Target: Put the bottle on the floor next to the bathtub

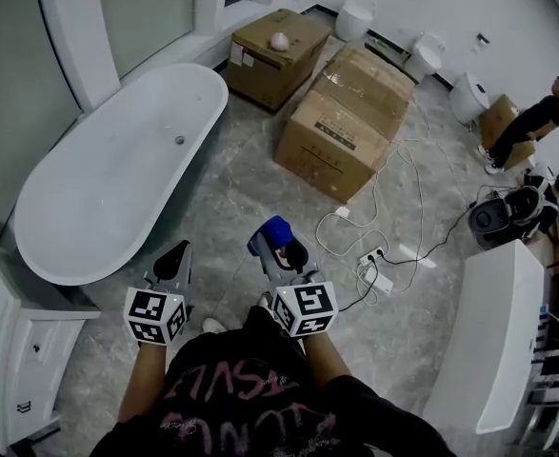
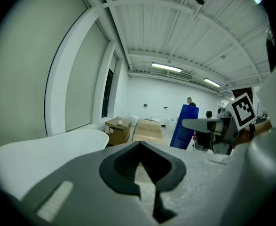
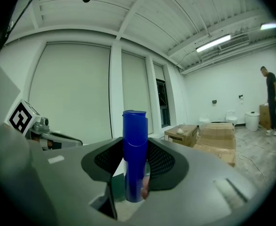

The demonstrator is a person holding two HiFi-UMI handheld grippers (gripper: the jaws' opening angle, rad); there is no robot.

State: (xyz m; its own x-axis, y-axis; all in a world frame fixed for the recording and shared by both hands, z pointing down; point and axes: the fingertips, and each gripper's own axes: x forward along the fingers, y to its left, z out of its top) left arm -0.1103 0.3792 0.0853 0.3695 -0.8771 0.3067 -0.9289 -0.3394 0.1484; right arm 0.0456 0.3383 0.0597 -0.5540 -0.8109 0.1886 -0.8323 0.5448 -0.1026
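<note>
- Right gripper [image 3: 135,173] grips the bottle [image 3: 134,145] upright in its fingers, ready to stand on the floor [image 1: 250,188] by the bathtub [image 1: 117,179].
- Left gripper [image 2: 141,166]: fingers closed, empty.

a brown cardboard box [image 1: 277,55] stands near the window wall with a small white lump [image 1: 279,40] on its lid. just beside it sit two larger boxes [image 1: 346,122], pushed together. white toilets [image 1: 424,55] line the far wall. a person in black [image 1: 529,122] bends over at the right. white cables [image 1: 393,193] run to a power strip [image 1: 376,279]. a white cabinet [image 1: 12,369] stands at the lower left.
</note>
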